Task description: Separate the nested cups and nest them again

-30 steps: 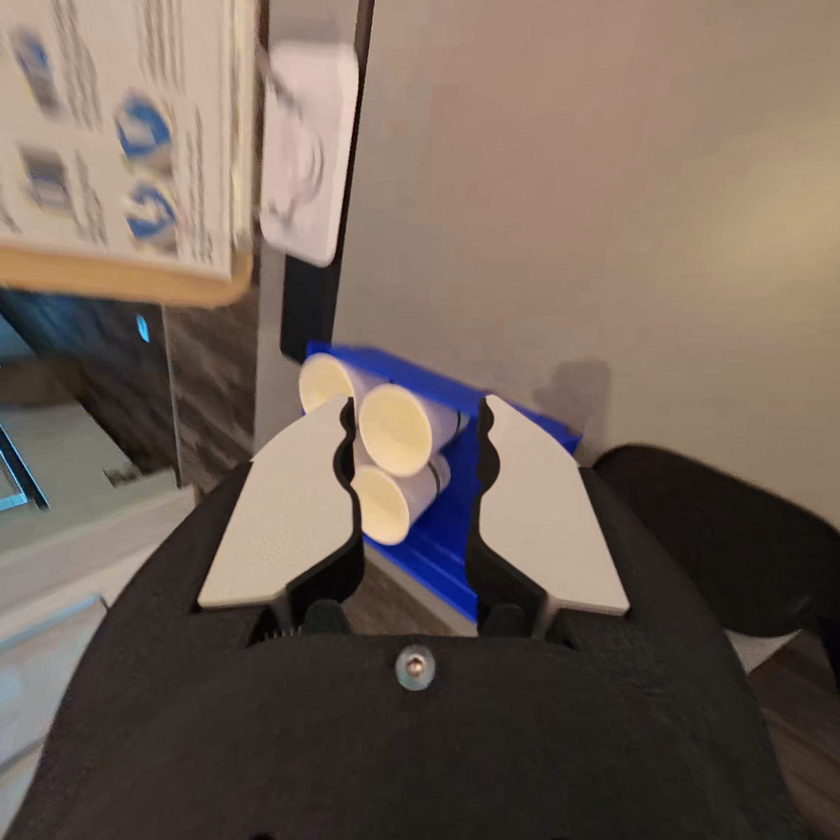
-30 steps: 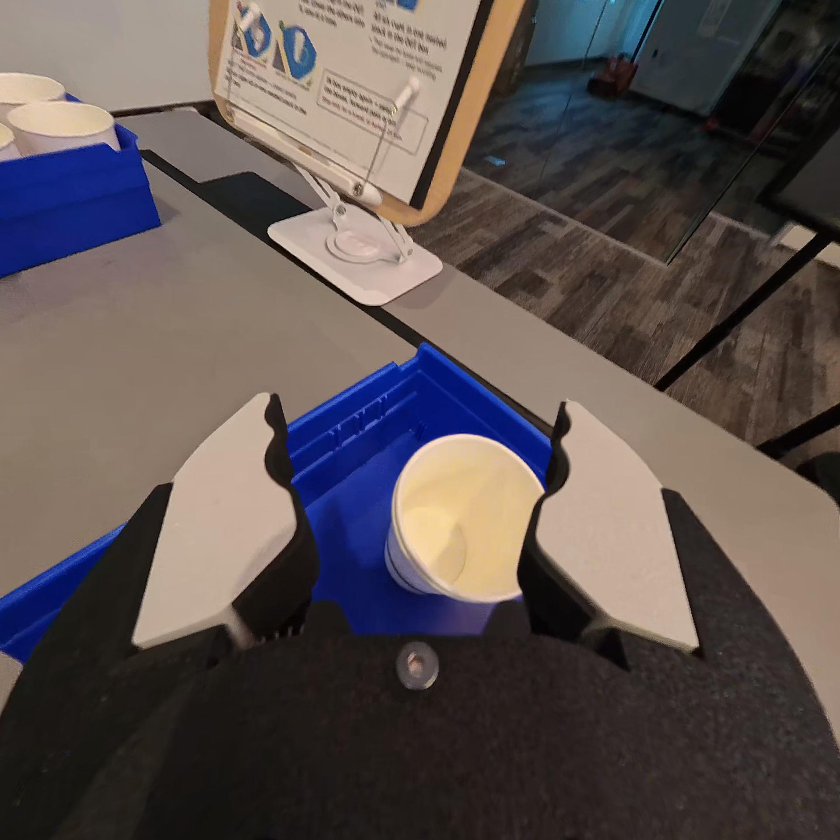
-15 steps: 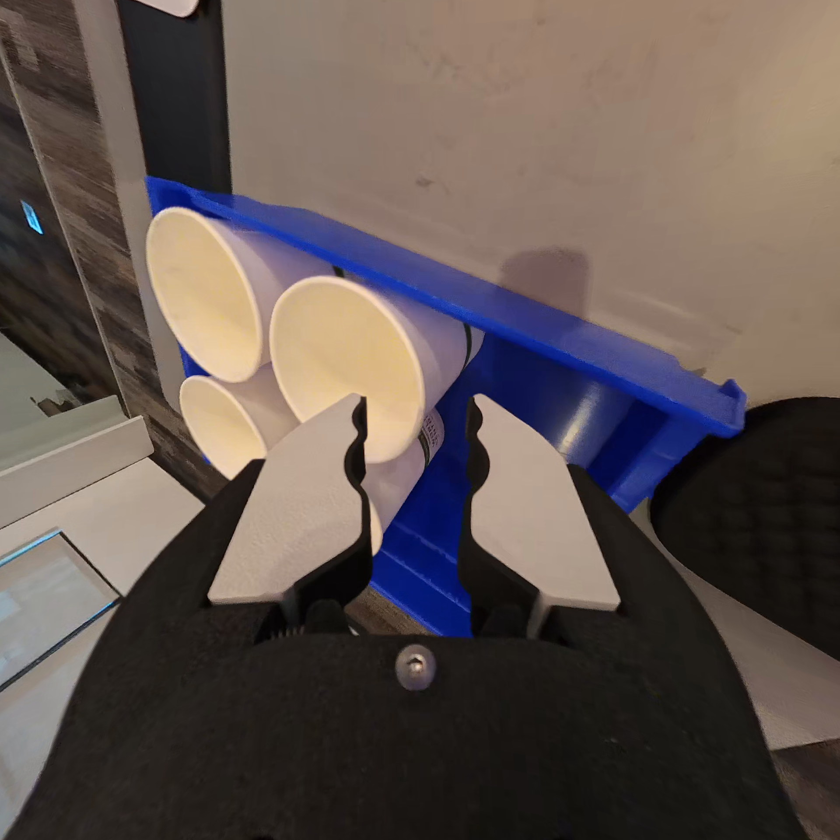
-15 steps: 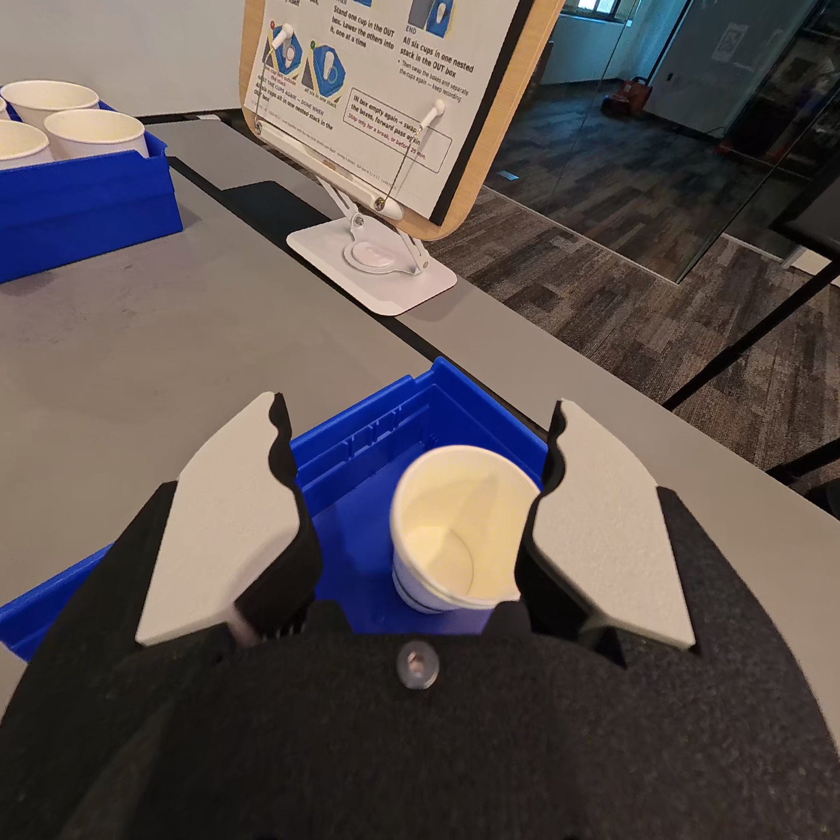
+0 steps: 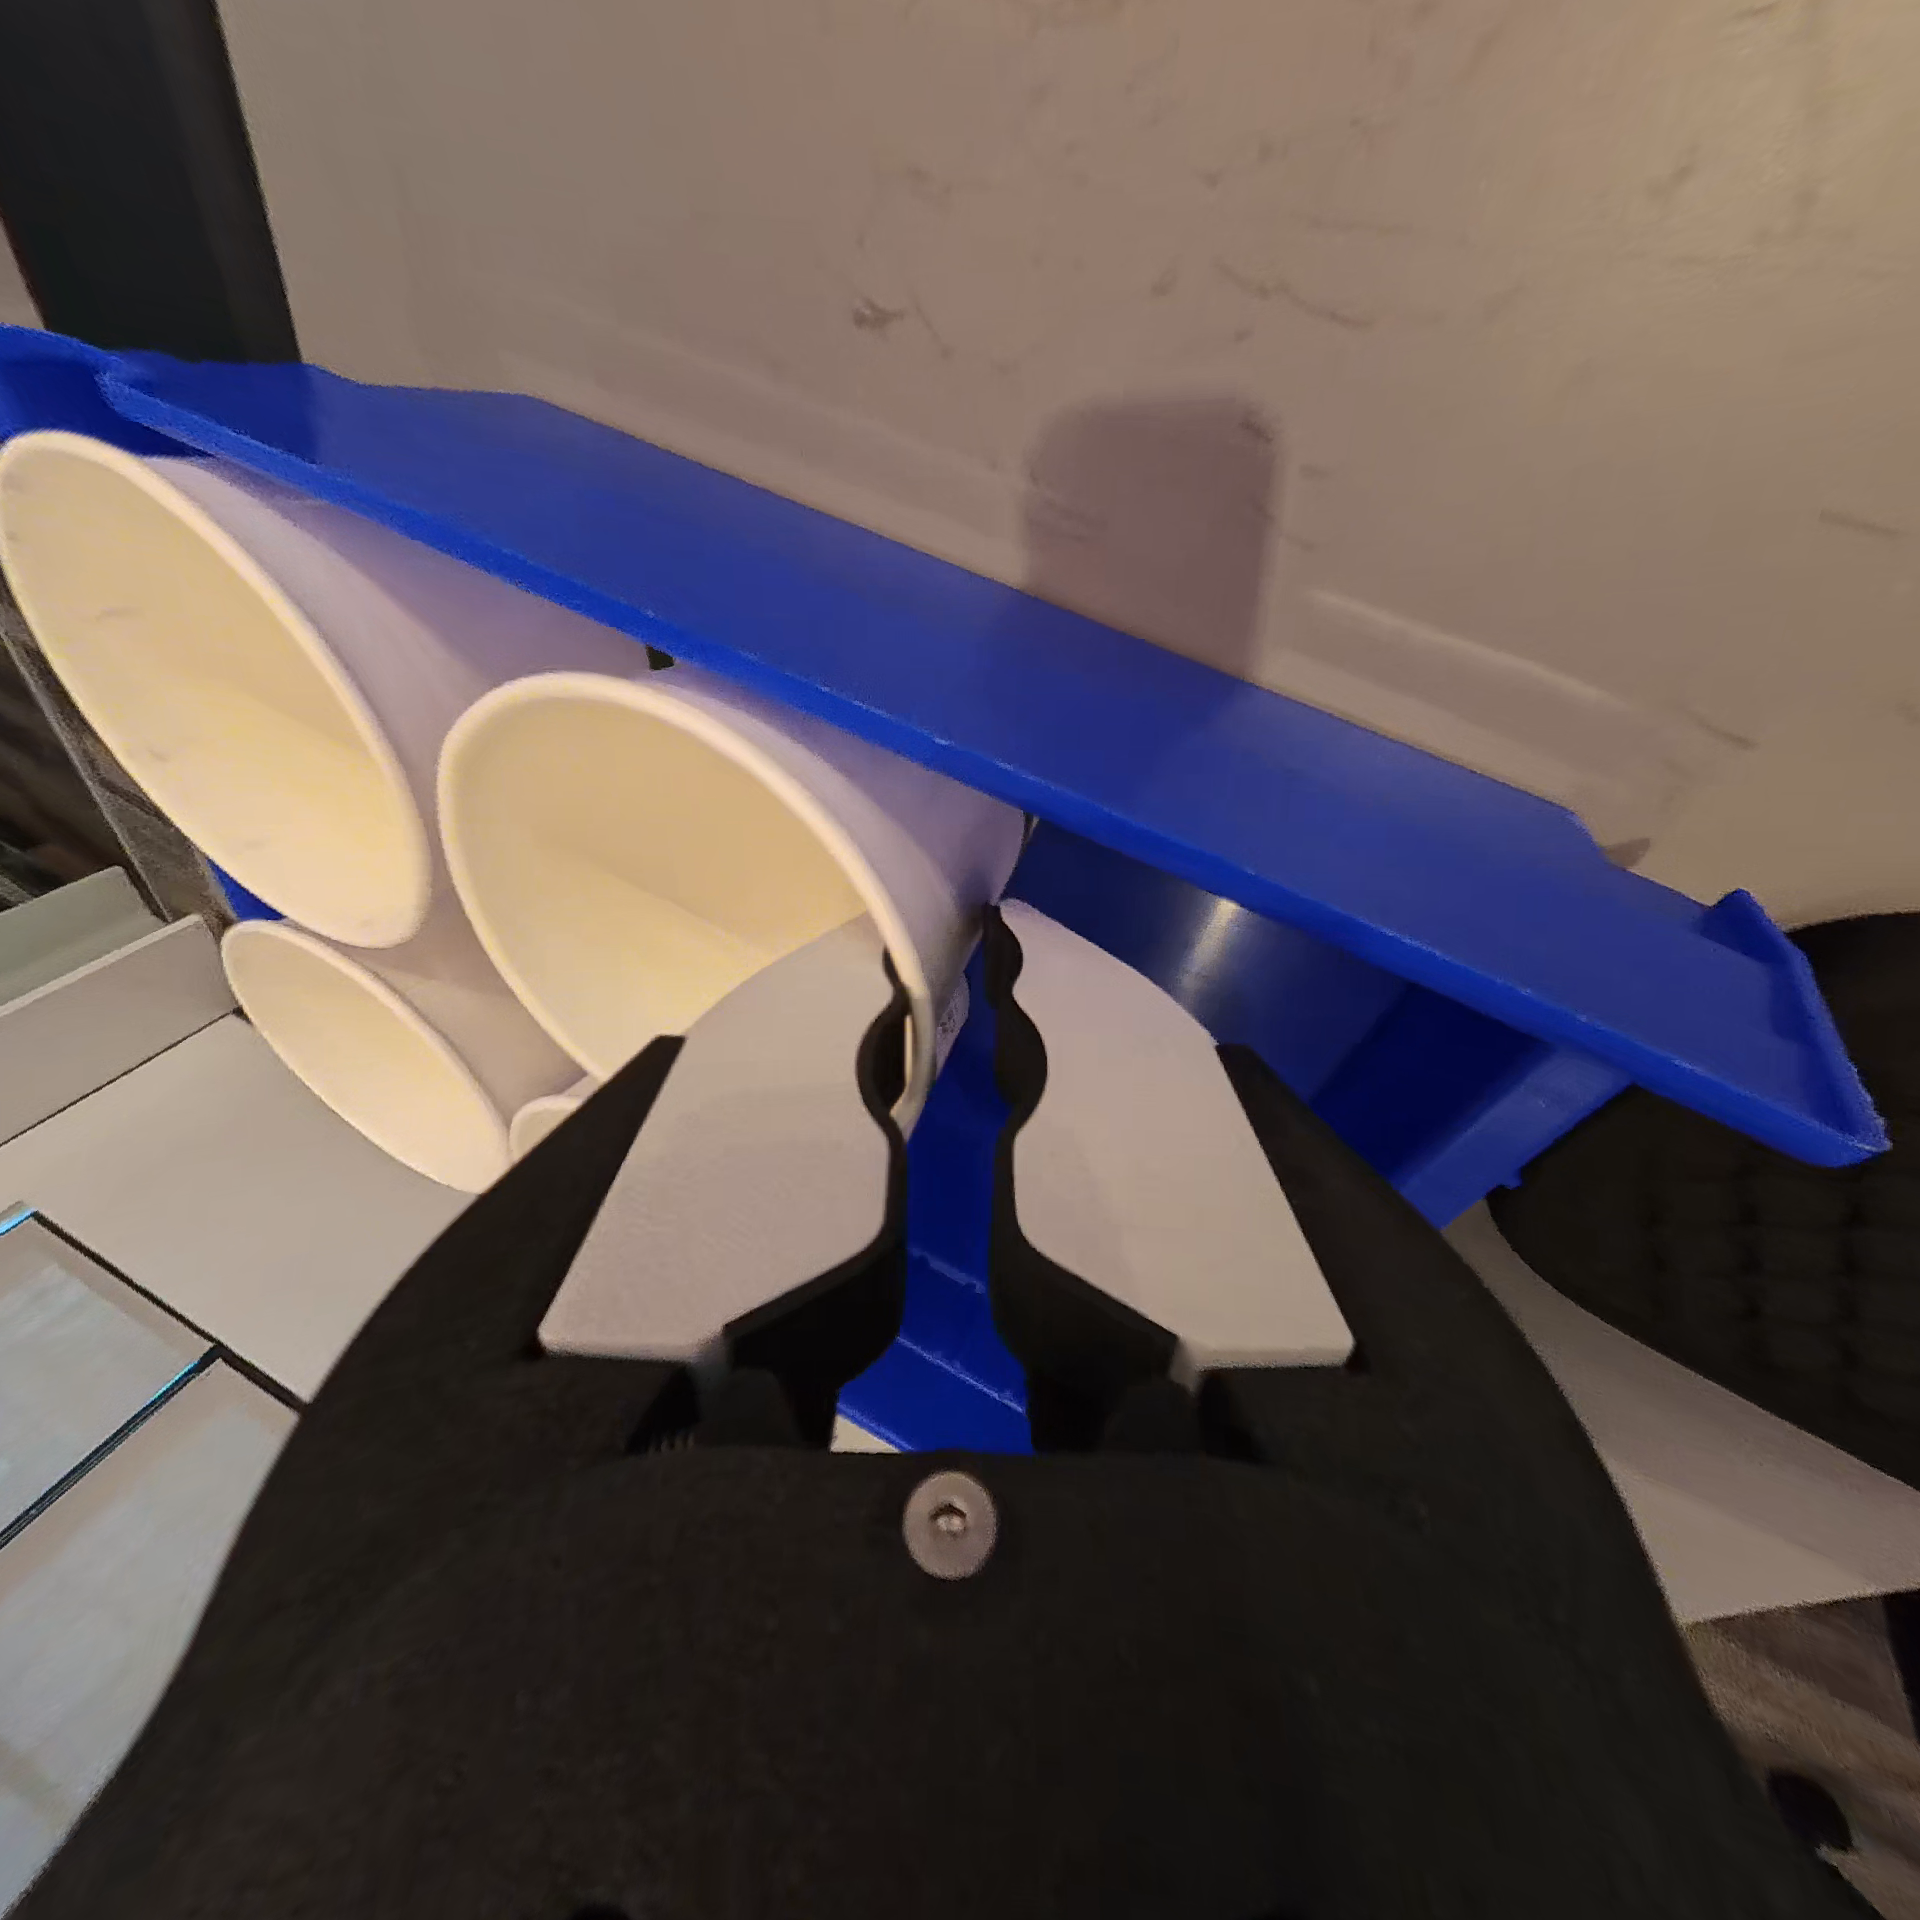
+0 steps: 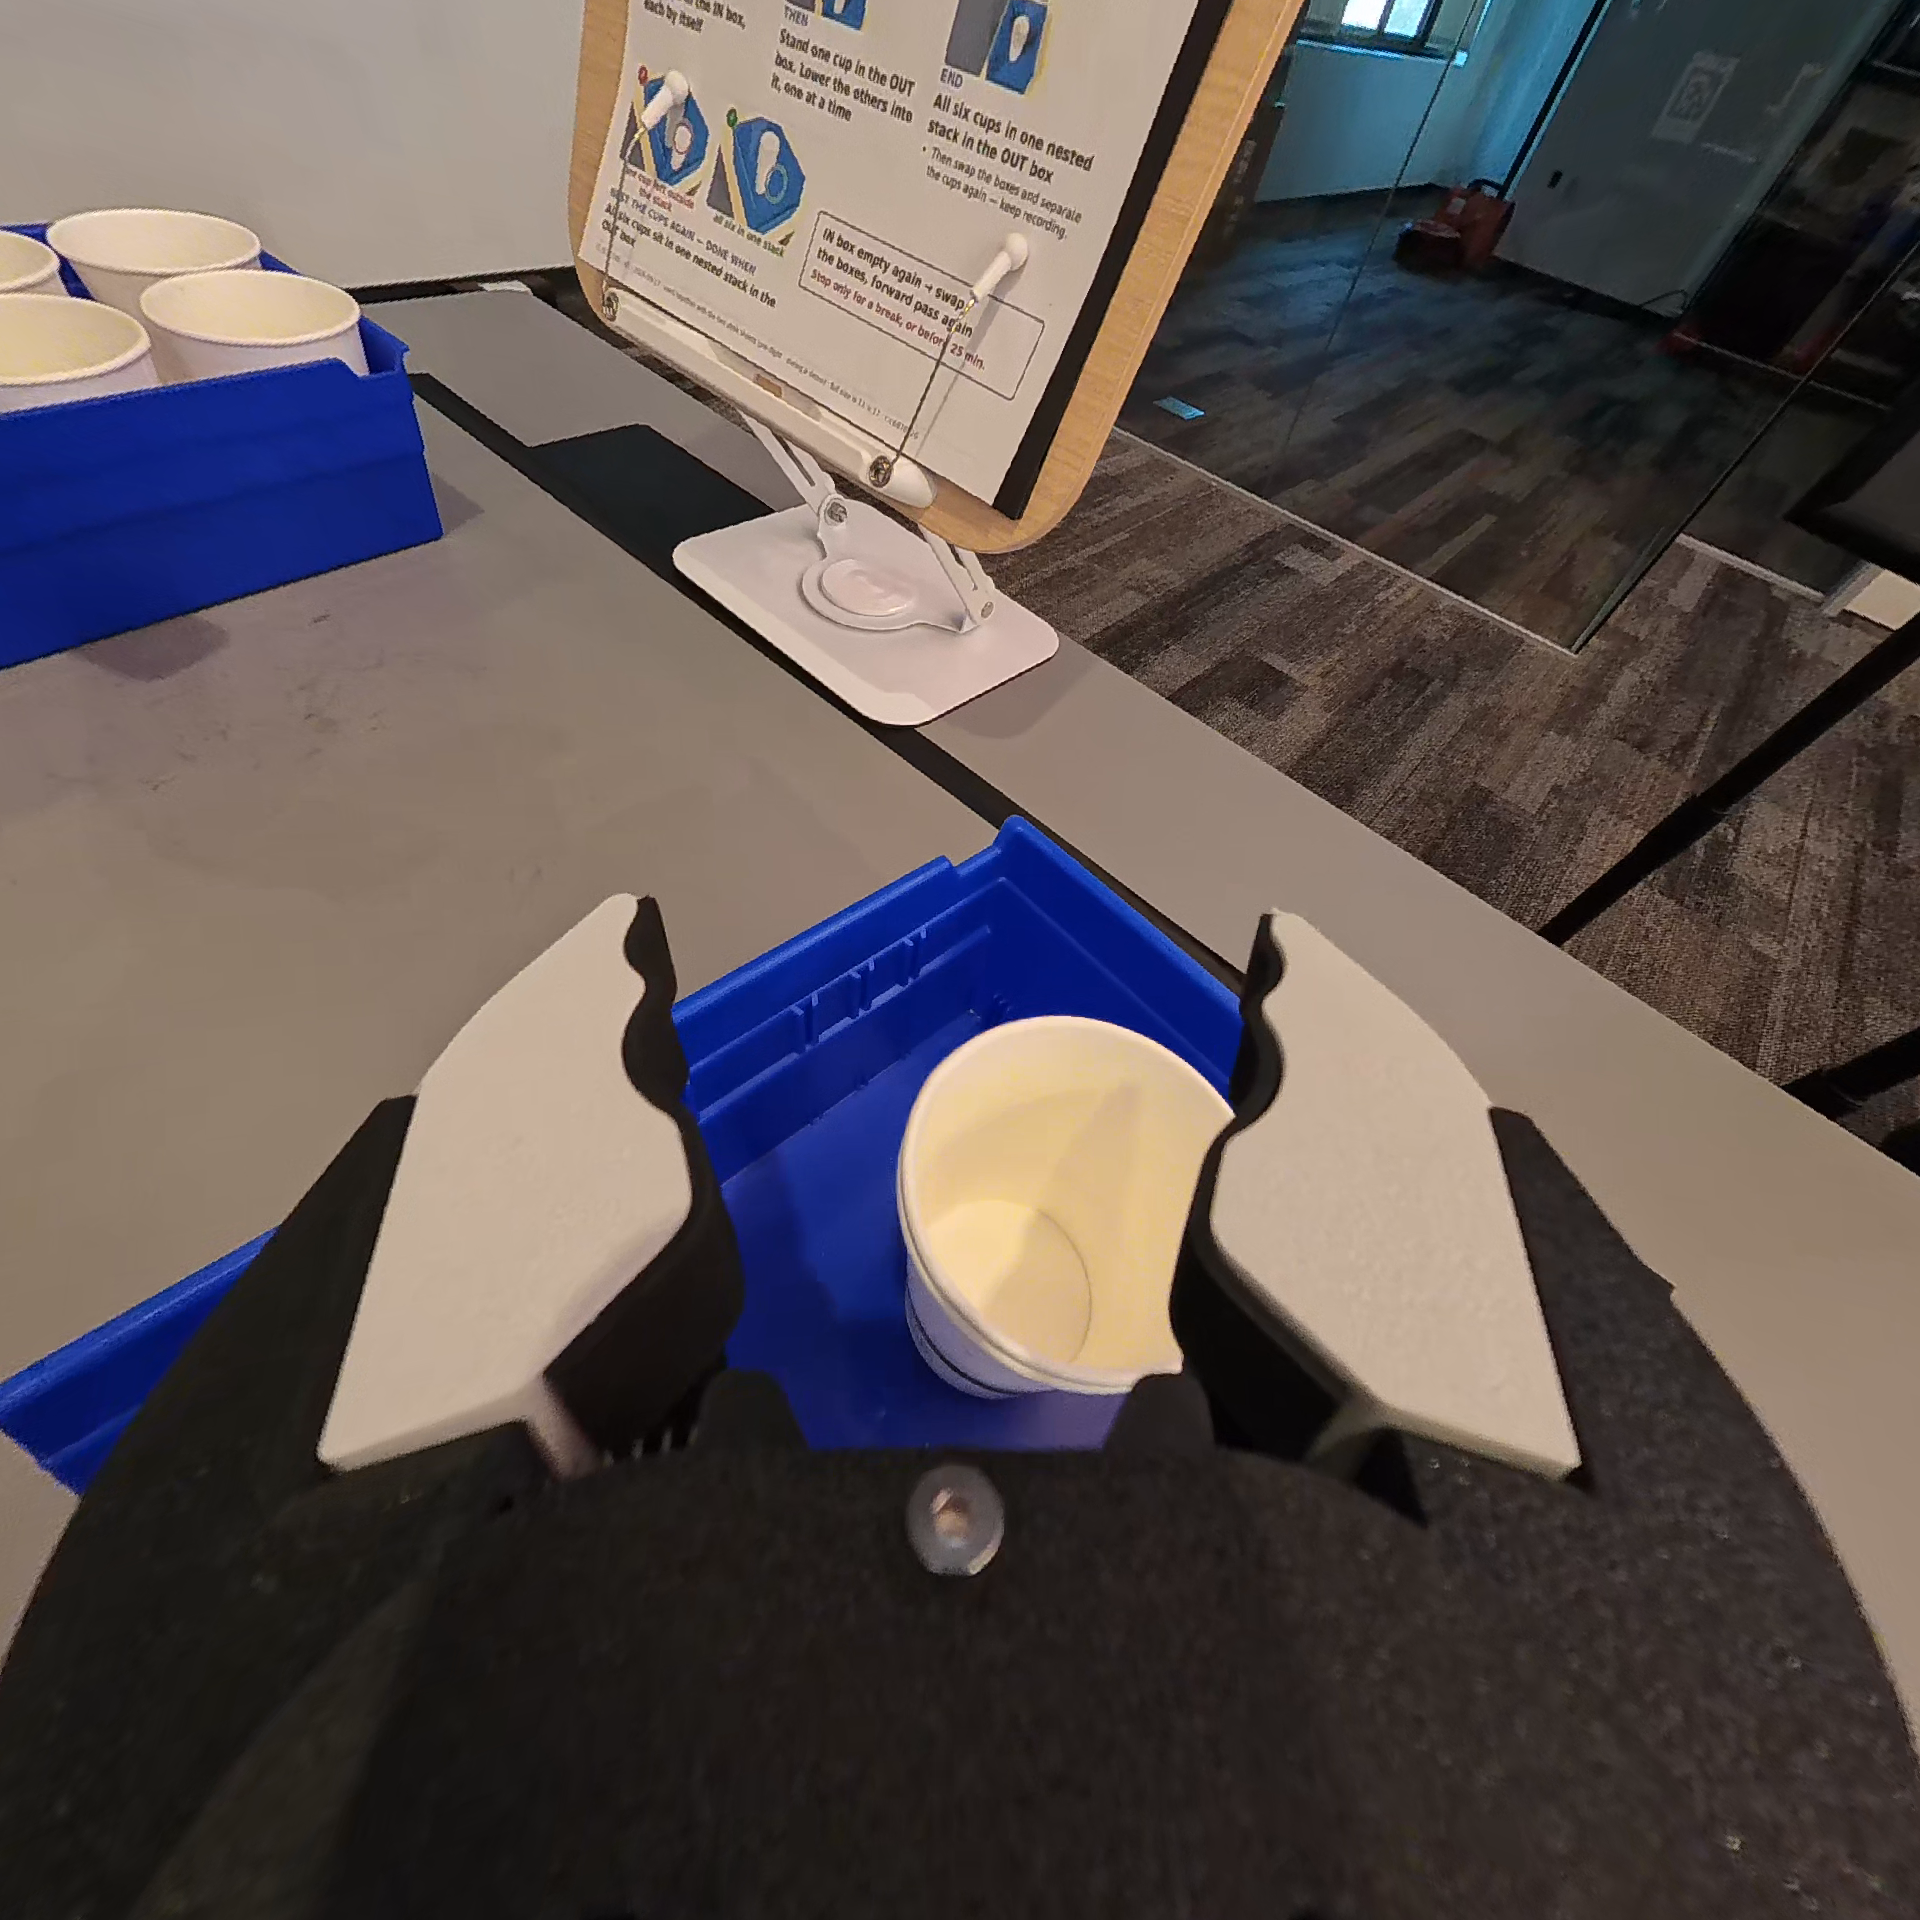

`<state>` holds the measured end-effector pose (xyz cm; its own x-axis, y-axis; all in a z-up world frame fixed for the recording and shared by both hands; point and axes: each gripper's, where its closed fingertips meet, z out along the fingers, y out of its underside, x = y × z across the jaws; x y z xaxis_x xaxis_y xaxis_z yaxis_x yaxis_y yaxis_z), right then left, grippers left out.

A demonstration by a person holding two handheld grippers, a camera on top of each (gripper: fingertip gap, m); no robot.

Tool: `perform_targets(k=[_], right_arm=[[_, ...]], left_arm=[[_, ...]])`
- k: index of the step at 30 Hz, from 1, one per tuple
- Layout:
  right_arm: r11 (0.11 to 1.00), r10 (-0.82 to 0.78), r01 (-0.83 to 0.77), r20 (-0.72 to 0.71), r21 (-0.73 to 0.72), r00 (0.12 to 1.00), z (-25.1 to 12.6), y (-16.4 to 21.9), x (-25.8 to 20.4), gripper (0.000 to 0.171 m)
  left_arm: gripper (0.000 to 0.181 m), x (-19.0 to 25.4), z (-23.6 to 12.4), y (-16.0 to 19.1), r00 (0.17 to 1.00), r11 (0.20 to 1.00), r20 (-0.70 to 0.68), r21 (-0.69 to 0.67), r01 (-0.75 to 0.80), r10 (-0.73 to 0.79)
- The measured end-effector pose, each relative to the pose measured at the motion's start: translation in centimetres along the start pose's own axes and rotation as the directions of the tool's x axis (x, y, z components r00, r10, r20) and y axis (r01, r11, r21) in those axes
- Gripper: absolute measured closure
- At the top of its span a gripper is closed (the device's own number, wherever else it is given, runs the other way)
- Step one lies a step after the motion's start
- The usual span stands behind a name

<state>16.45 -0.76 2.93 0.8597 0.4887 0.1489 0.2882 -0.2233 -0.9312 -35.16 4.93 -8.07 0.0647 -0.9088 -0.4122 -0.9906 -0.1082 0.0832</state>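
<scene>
In the left wrist view a blue bin [image 5: 1039, 707] holds several white paper cups standing apart. My left gripper [image 5: 940, 935] is closed on the rim of the nearest cup [image 5: 644, 862], with one finger inside it and one outside. In the right wrist view a second blue bin [image 6: 831, 1039] holds a short nested stack of cups [image 6: 1039, 1195]. My right gripper [image 6: 951, 925] is open and empty above it, and its right finger overlaps the stack's rim in view. The far bin with cups [image 6: 208, 478] shows at the upper left.
A wooden-framed instruction sheet on a white stand [image 6: 883, 260] is at the back of the grey table [image 6: 416, 779]. The table edge runs close behind the near bin, with dark floor beyond. A pale wall lies behind the far bin.
My left gripper has moved in to the cups in the far bin and its jaws have narrowed onto one cup's rim. My right gripper has shifted only slightly and stays open over the stack.
</scene>
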Motion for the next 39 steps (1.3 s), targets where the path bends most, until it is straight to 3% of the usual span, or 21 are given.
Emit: perform_targets(k=[3, 9, 15, 19, 23, 27, 31, 37, 39], right_arm=[[1.000, -0.002, 0.002, 0.005, -0.006, 1.000, 0.2, 0.1, -0.1, 0.068], [1.000, -0.010, 0.010, 0.005, -0.011, 1.000, 0.2, 0.1, -0.2, 0.068], [0.998, -0.058, 0.058, 0.002, 0.037, 0.998, -0.3, -2.1, -1.3, 0.074], [0.974, -0.125, 0.092, 0.150, 0.208, 0.981, -0.5, -7.5, -7.0, 0.078], [0.936, -0.229, 0.057, 0.480, 0.346, 0.847, -0.8, -11.2, -17.2, 0.078], [0.944, -0.247, -0.008, 0.724, 0.330, 0.644, -1.0, -11.1, -24.0, 0.072], [0.967, -0.181, -0.070, 0.855, 0.244, 0.486, -1.1, -10.1, -26.8, 0.067], [0.981, -0.192, 0.027, 0.917, 0.195, 0.349, -1.2, -7.4, -29.7, 0.064], [0.983, -0.183, 0.047, 0.922, 0.178, 0.341, -0.9, -7.1, -30.2, 0.065]], left_arm=[[0.179, 0.2, -0.3, 0.0, 1.000, 1.000, -0.013, 0.003, 0.010, -0.010], [0.180, -0.5, -3.6, 0.5, 1.000, 1.000, 0.003, 0.020, 0.018, -0.018], [0.181, -1.9, -11.6, 0.2, 0.998, 0.999, 0.068, 0.045, -0.009, 0.006], [0.181, 0.0, -18.1, -4.9, 0.995, 0.969, 0.052, 0.231, -0.090, 0.080], [0.181, 5.9, -22.0, -11.3, 0.958, 0.882, -0.034, 0.400, -0.248, 0.285], [0.180, 11.2, -23.5, -15.6, 0.876, 0.781, -0.023, 0.464, -0.418, 0.482], [0.181, 14.6, -24.0, -18.1, 0.800, 0.700, 0.019, 0.472, -0.536, 0.600], [0.181, 16.4, -24.4, -19.8, 0.752, 0.652, 0.028, 0.478, -0.589, 0.659], [0.181, 16.6, -24.3, -19.8, 0.746, 0.650, 0.023, 0.473, -0.594, 0.665]])
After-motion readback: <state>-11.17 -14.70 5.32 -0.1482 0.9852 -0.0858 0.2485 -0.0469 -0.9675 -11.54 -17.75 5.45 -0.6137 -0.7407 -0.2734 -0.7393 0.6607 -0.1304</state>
